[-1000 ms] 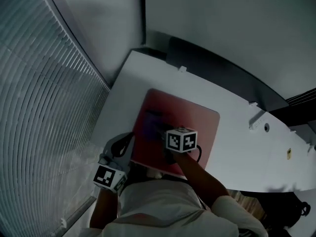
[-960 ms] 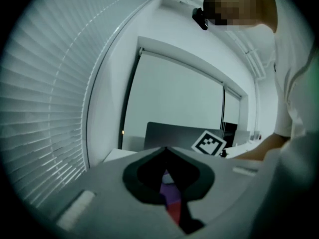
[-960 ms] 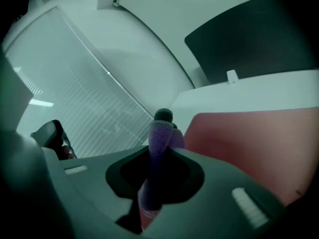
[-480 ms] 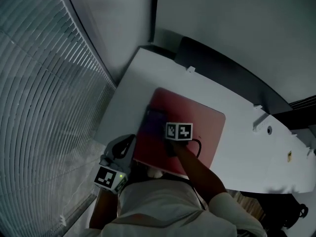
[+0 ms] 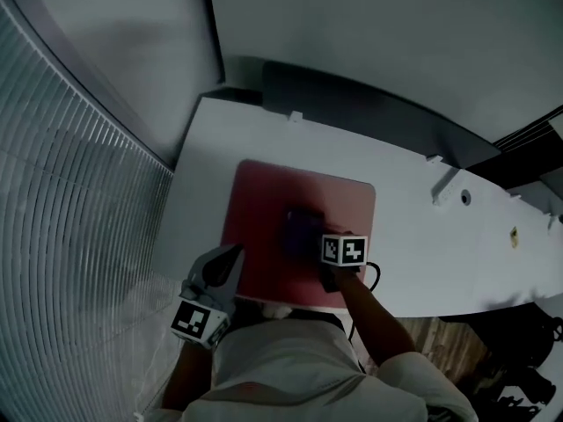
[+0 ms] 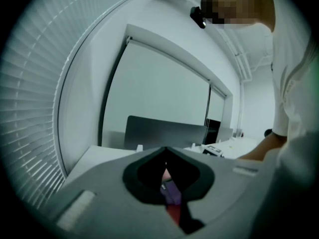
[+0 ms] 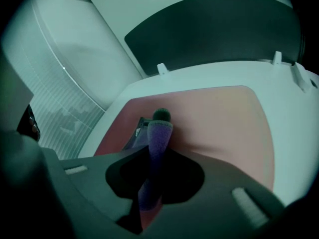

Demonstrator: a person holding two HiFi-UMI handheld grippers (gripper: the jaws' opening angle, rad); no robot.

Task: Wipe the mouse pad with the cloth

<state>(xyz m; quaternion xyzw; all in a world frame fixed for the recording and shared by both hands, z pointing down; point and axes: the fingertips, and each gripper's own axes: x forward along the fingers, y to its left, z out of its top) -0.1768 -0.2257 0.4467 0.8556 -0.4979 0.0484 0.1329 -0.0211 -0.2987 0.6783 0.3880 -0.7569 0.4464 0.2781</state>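
Observation:
A red mouse pad [image 5: 264,209] lies on the white desk [image 5: 413,236]; in the right gripper view it spreads out ahead as the pink pad [image 7: 219,123]. My right gripper [image 5: 315,238] is shut on a purple cloth [image 5: 302,227] and presses it onto the pad's middle right. The folded cloth [image 7: 158,138] stands up between the jaws of this gripper [image 7: 158,128]. My left gripper [image 5: 230,258] sits at the pad's near left edge. Its jaws [image 6: 165,156] meet at the tips, with a red strip of pad [image 6: 174,215] between them.
A dark partition [image 5: 369,104] runs along the desk's far edge. Window blinds [image 5: 62,200] fill the left side. Small white fittings [image 5: 444,183] sit on the desk to the right. Wooden floor [image 5: 440,345] shows past the desk's near right edge.
The right gripper has slid the cloth from the pad's left part towards its middle right. The left gripper has stayed at the pad's near left edge.

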